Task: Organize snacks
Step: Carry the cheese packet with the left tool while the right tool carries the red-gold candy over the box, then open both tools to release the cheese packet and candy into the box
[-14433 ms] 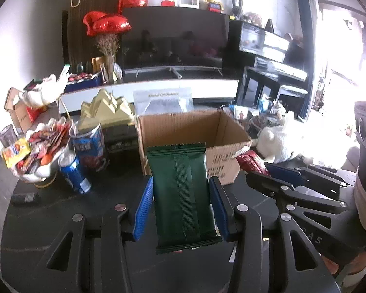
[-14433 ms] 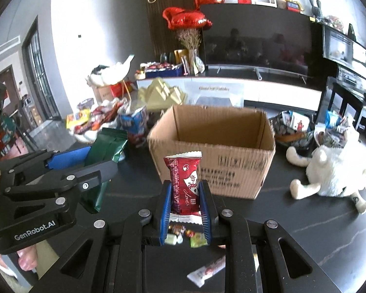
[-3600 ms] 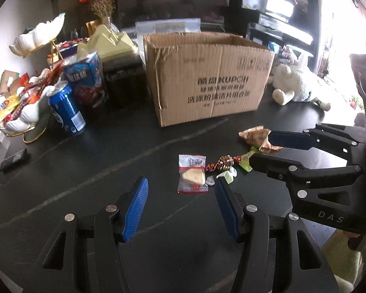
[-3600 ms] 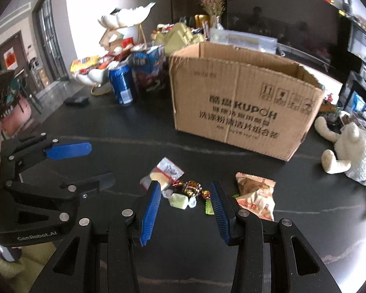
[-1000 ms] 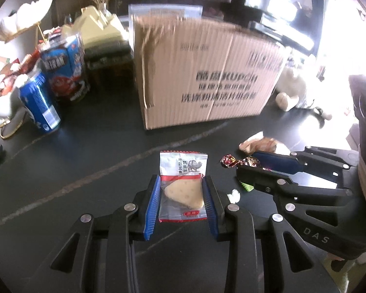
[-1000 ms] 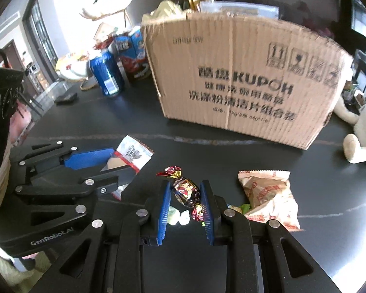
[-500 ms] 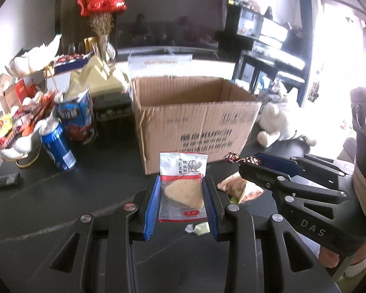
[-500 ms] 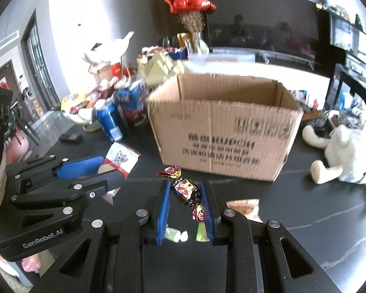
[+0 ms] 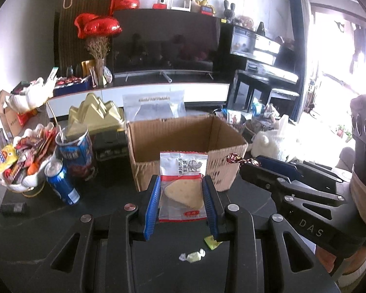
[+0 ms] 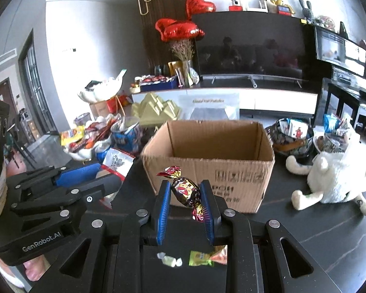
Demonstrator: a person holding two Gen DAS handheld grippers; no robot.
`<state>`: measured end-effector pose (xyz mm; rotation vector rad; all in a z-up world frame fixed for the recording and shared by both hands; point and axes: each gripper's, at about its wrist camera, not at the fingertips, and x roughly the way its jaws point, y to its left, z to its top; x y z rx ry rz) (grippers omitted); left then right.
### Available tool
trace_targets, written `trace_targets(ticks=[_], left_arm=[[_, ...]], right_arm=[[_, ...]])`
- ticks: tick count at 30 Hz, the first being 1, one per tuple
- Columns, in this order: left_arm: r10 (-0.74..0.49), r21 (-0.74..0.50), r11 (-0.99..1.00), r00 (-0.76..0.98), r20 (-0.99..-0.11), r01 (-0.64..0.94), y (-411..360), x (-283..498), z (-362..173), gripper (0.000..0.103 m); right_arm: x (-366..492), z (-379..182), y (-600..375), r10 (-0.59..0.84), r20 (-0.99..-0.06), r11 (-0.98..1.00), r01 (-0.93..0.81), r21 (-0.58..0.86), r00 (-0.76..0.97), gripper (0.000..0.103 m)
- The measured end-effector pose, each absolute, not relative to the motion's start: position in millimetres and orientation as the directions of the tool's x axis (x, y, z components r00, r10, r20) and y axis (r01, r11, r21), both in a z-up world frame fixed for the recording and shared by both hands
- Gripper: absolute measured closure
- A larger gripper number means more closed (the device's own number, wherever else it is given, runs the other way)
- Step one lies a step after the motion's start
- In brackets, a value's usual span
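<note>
1. Daylight blows out white far right of the left fingers (image 9: 153, 202).
2. Fisheye bends edges, dark vignette corners.
3. Mild blur; dark surface (image 10: 317, 239) shows faint sheen.

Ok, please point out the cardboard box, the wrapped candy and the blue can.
cardboard box (image 10: 207, 144), right wrist view, inner back wall.
wrapped candy (image 10: 184, 190), right wrist view, middle of the wrapper.
blue can (image 9: 62, 185), left wrist view, its side.

Clamped between the blue jaws of the right gripper (image 10: 186, 196): a foil-wrapped candy (image 10: 184, 191), raised before an open cardboard box (image 10: 208, 162). Left gripper (image 10: 95, 173) alongside, pinching a white snack packet (image 10: 118, 161). Loose candies (image 10: 169, 260) on the dark surface (image 10: 305, 232).
</note>
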<state>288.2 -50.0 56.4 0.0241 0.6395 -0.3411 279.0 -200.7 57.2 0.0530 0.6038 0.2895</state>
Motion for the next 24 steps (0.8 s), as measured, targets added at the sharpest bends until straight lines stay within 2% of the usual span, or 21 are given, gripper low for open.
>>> trace_targets(ticks=[13,24], left_arm=[[-0.293,-0.065,0.947,0.756,-0.585,0.316,-58.5,332.8,78.3,0.069],[-0.279,-0.068,0.950,0.730,-0.624,0.306,-65.7,394.7,66.5,0.069]], right_arm=[[321.9,76.5,-210.4,0.261,-0.537,0.965,-0.233,0.122,0.802,0.077],[379.3,66.8,-219.4,0.236,-0.573,0.971,-0.205,0.119,0.785,0.077]])
